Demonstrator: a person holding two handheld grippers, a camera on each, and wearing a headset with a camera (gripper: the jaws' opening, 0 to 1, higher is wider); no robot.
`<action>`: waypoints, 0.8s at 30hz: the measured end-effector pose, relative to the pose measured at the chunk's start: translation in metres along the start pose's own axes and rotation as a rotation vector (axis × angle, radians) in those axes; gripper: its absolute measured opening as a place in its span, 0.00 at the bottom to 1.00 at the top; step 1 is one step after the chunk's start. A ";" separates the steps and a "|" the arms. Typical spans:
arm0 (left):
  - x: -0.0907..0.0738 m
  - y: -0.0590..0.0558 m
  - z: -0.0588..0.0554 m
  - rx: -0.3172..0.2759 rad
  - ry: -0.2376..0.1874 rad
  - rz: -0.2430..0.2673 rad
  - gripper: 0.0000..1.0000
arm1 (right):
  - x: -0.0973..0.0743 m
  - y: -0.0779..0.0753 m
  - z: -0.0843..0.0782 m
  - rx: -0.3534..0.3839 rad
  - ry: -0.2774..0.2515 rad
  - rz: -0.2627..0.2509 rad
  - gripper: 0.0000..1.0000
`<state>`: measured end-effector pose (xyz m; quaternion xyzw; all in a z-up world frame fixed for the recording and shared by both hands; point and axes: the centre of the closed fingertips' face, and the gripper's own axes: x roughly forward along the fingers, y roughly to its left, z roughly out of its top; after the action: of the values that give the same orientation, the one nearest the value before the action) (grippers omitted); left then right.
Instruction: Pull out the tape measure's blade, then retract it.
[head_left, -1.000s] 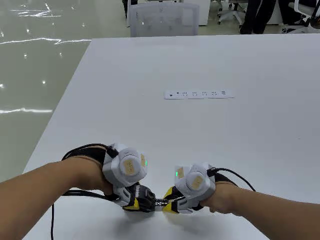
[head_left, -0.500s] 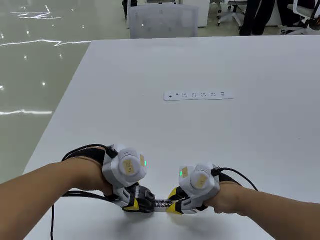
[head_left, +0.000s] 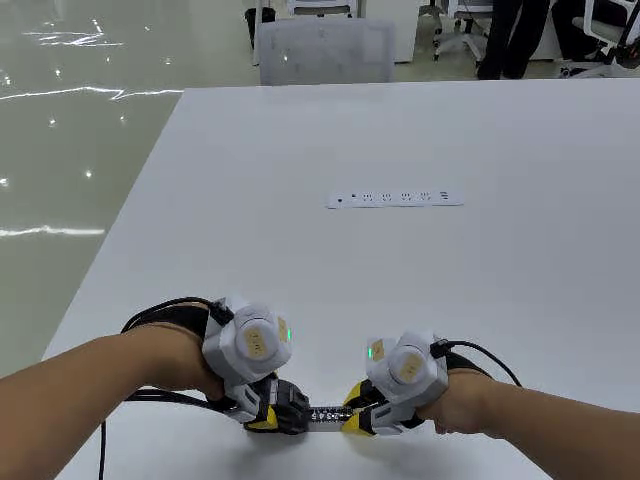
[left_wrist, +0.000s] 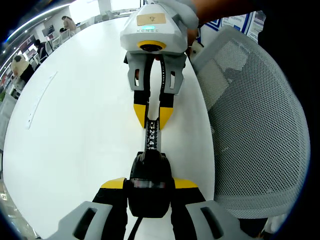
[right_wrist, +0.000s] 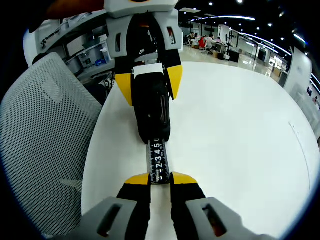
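Tape measure (right_wrist: 152, 112) sits at the near edge of the tabletop (head_left: 400, 120). Its black case is clamped in the left claw (left_wrist: 149, 184), jaws drawn in narrow on its sides. Right claw (right_wrist: 160, 178) is pinched tight on the tip of the blade (right_wrist: 158, 159), w/ just a short run of numbers showing btw the two. So the pull looks barely begun; most of the blade is prob. inside the case.

Risks from here, as I read it:
- The right claw has only the very end of a thin, slick strip. A quick tug to the right could slip it free & the spring would snap the blade back early.
- If the pull goes off-line w/ the case mouth, the blade prob. twists or kinks.
- The left claw grips smooth plastic, so a hard pull could rotate the case or drag it out.
- It's all right at the near edge, mesh chair (left_wrist: 255, 125) just beside, so a dropped case goes off the tabletop.
- On retract, letting go at full length risks whip.

Power strip (head_left: 395, 199) lies well away, far side, no bother.
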<state>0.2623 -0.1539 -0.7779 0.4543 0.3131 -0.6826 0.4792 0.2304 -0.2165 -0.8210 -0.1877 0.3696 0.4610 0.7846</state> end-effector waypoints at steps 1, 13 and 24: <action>0.000 0.000 0.000 -0.001 -0.001 0.001 0.30 | -0.001 0.000 -0.001 0.002 0.000 0.000 0.12; -0.001 -0.001 0.000 0.001 -0.002 0.001 0.30 | -0.005 0.000 -0.006 0.008 0.006 0.000 0.13; -0.001 0.000 0.000 -0.006 -0.016 0.005 0.29 | -0.013 -0.003 -0.015 0.026 0.012 -0.010 0.12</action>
<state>0.2622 -0.1535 -0.7766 0.4480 0.3103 -0.6841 0.4848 0.2226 -0.2353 -0.8208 -0.1823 0.3791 0.4512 0.7871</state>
